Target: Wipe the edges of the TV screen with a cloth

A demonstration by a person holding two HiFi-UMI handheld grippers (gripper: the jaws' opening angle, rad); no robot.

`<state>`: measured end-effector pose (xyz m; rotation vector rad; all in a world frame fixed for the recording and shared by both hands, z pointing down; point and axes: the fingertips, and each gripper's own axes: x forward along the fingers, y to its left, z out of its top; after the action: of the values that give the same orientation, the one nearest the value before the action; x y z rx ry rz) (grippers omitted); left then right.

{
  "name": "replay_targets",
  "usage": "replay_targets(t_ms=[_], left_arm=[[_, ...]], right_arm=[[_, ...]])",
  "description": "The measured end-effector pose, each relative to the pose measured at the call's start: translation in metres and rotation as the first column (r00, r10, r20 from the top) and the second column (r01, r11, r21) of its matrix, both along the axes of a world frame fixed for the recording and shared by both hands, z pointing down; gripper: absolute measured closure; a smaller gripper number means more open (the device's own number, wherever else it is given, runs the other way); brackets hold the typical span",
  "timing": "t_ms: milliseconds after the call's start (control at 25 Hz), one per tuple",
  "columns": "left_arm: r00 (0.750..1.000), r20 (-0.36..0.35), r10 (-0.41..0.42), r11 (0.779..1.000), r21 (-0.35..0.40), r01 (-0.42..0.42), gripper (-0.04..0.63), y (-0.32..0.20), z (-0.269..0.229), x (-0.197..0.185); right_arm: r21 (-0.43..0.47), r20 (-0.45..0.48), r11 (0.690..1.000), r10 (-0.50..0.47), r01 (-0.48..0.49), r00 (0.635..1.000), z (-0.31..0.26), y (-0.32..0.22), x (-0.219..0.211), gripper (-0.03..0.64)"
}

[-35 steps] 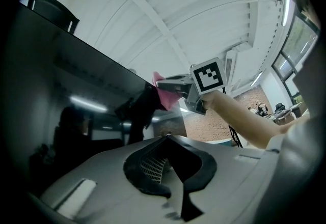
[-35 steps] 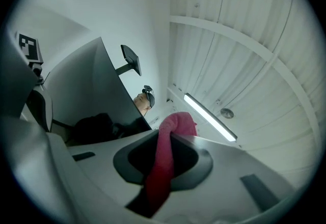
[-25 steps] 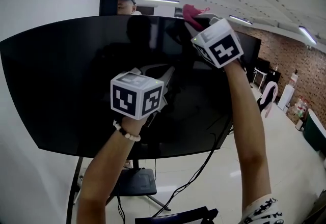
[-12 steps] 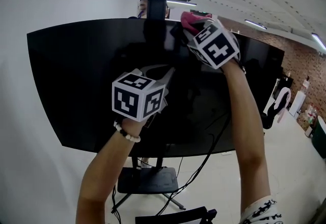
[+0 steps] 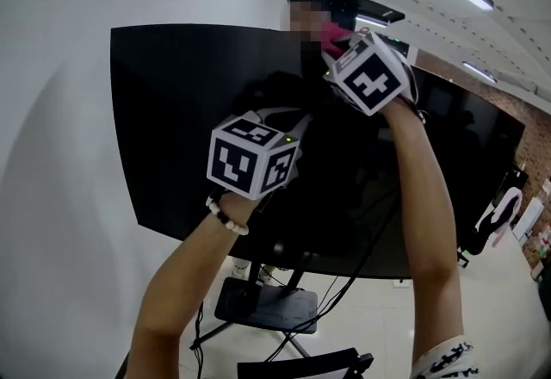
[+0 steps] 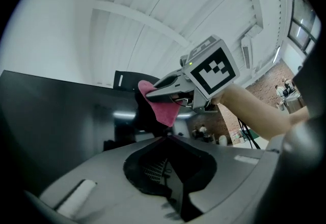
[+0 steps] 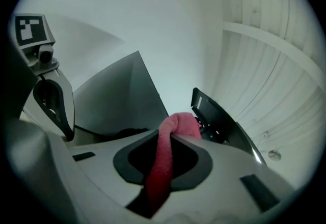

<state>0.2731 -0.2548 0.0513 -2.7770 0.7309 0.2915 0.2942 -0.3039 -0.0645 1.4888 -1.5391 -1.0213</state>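
The big black TV screen [image 5: 189,127] stands on a floor stand and fills the middle of the head view. My right gripper [image 5: 333,34] is raised to the screen's top edge, shut on a pink cloth [image 5: 331,29] that rests against that edge. In the right gripper view the cloth [image 7: 172,139] hangs bunched between the jaws, the TV's [image 7: 114,98] top corner beyond. My left gripper [image 5: 291,126] hovers lower, in front of the screen's middle, jaws shut on nothing. The left gripper view shows the right gripper [image 6: 153,93] and cloth [image 6: 163,106] just above.
A white wall lies left of and behind the TV. The stand's base [image 5: 263,304] and hanging cables [image 5: 353,270] are below the screen. A dark mount bracket [image 5: 344,0] and a person stand behind the top edge. A second dark screen [image 5: 482,136] stands at right.
The right gripper with the cloth has slid leftward along the TV's top edge. The view has swung left, so the TV sits further right. The left gripper holds its place.
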Motion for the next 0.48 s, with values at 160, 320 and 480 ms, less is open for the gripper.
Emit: replay_targets(t_ms=[160, 320, 480], left_arm=[[0.998, 0.011, -0.063, 0.998, 0.030, 0.063, 0.601, -0.016, 0.004, -0.054], [0.998, -0.006, -0.062, 0.998, 0.002, 0.062, 0.601, -0.041, 0.013, -0.121], [0.998, 0.007, -0.054, 0.998, -0.009, 0.055, 0.601, -0.068, 0.019, -0.180]], right_arm=[[-0.041, 0.000, 0.999, -0.009, 0.009, 1.000, 0.004, -0.022, -0.050, 0.558], [-0.076, 0.056, 0.996, -0.041, 0.045, 0.998, 0.007, -0.046, -0.109, 0.558], [-0.080, 0.090, 0.996, -0.041, 0.048, 0.995, 0.004, -0.073, -0.163, 0.558]])
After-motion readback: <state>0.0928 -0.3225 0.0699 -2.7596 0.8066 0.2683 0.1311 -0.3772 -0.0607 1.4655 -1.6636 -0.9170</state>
